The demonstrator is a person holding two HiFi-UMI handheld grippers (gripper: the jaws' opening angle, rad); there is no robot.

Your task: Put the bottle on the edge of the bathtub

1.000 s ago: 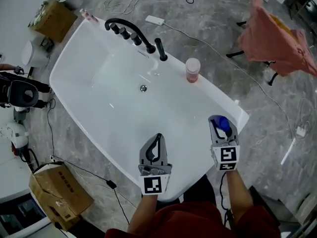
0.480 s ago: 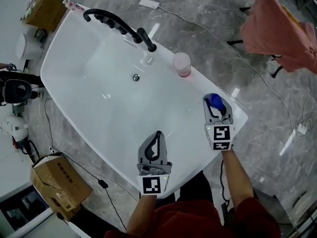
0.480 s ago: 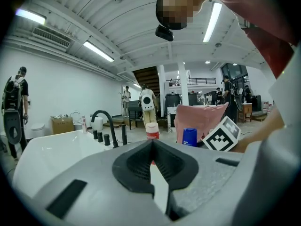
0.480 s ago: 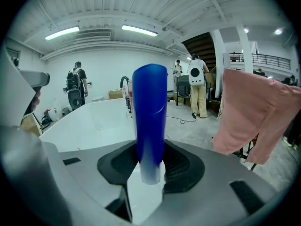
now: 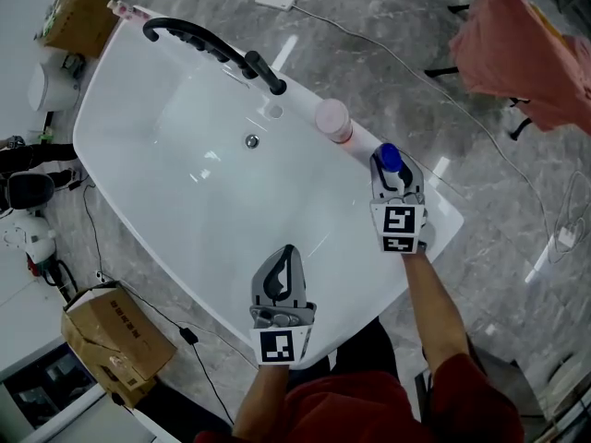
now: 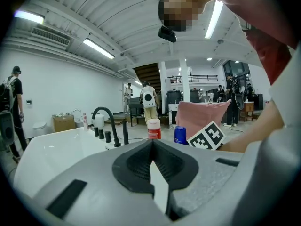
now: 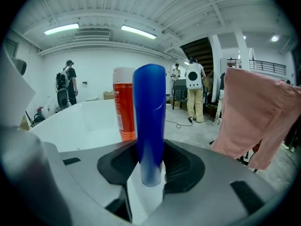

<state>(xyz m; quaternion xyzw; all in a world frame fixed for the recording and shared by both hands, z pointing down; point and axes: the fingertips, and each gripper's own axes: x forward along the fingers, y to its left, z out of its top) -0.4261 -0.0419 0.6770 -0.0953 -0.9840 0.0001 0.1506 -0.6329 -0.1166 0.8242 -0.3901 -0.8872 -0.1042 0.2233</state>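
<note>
One blue bottle (image 5: 389,156): upright, pinched by right gripper (image 5: 392,168).
Left gripper (image 5: 283,260): pressed together (empty).
Bathtub edge (image 5: 440,207): lay just beneath.

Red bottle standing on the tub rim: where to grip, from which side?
Probably grip the red bottle on its straight body below the white cap, level, from the floor side: it stands upright on the rim, with faucet and blue bottle flanking it.
</note>
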